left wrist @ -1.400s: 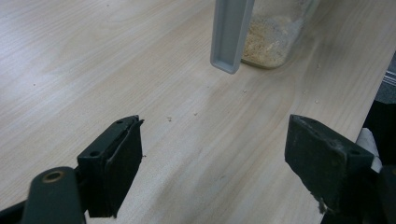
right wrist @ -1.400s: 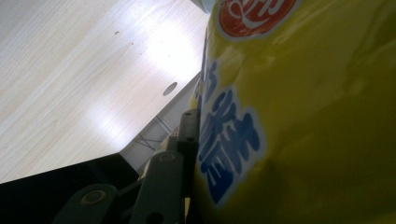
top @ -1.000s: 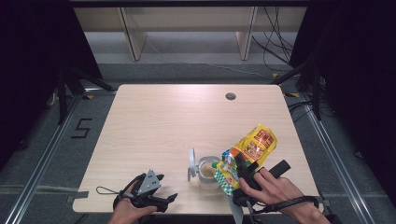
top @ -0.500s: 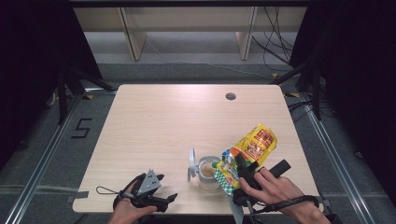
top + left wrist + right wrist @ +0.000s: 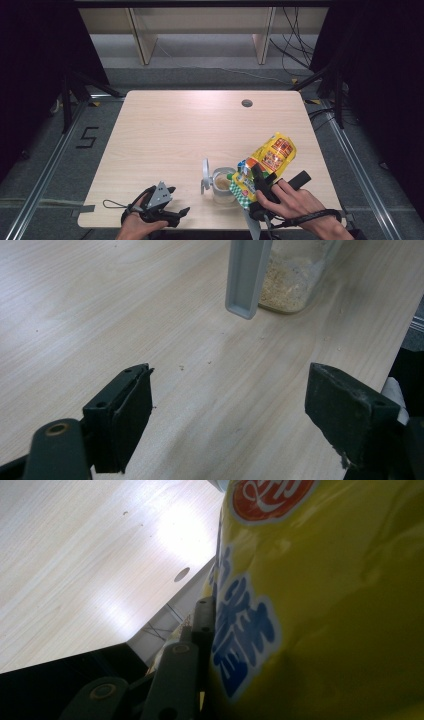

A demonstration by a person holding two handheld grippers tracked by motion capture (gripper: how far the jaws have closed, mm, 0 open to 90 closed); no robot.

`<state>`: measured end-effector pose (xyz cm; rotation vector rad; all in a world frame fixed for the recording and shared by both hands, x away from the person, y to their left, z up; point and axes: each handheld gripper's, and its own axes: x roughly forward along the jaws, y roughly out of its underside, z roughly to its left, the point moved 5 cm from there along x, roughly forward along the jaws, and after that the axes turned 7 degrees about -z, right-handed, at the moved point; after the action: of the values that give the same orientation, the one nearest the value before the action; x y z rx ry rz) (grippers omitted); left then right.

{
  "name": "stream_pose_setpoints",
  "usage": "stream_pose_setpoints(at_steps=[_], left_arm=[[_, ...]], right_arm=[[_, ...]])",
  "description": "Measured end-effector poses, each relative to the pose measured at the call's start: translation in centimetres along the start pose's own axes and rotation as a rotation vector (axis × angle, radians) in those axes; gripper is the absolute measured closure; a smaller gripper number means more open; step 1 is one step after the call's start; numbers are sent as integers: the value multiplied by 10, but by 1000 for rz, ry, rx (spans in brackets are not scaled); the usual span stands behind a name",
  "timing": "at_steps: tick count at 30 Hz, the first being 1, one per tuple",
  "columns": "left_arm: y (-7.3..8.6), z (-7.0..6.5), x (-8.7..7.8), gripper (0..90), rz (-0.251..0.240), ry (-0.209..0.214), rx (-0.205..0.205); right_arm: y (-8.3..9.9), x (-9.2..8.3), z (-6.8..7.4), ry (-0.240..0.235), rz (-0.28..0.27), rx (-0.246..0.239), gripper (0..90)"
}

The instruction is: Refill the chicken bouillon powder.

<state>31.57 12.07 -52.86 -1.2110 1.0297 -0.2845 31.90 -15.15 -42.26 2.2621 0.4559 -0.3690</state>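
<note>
The right claw [image 5: 260, 182] is squeezed tight on a yellow snack bag [image 5: 270, 156]. The bag is tipped over, with its open end low above a clear jar [image 5: 223, 184]. The jar sits on the table [image 5: 175, 135] near the front edge, at about 5 o'clock from the middle of the table. It has some light brown crumbs at the bottom (you can see them well in the left gripper view). A grey lid [image 5: 205, 175] stands up at the jar's 9 o'clock side. The bag stretches away from the jar toward 2 o'clock.

In the right gripper view, the yellow snack bag [image 5: 325, 600] presses right against one black jaw, and blue letters show on it.

The left claw [image 5: 167, 212] is wide open with nothing in it. It rests low by the front edge of the table, at about 8 o'clock from the jar and well apart from it. In the left gripper view, the lid [image 5: 247, 277] and the jar [image 5: 295, 280] stand ahead of the open jaws at 12 o'clock.
</note>
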Motion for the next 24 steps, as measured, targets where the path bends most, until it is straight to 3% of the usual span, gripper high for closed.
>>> stream_pose_setpoints(at_steps=[7,11,24], left_arm=[[0,0,0,189,0,0,0],[0,0,0,189,0,-1,0],[0,0,0,189,1,0,0]], right_arm=[[0,0,1,23,3,0,752],[0,1,1,0,-6,4,753],[0,0,0,4,-4,1,757]])
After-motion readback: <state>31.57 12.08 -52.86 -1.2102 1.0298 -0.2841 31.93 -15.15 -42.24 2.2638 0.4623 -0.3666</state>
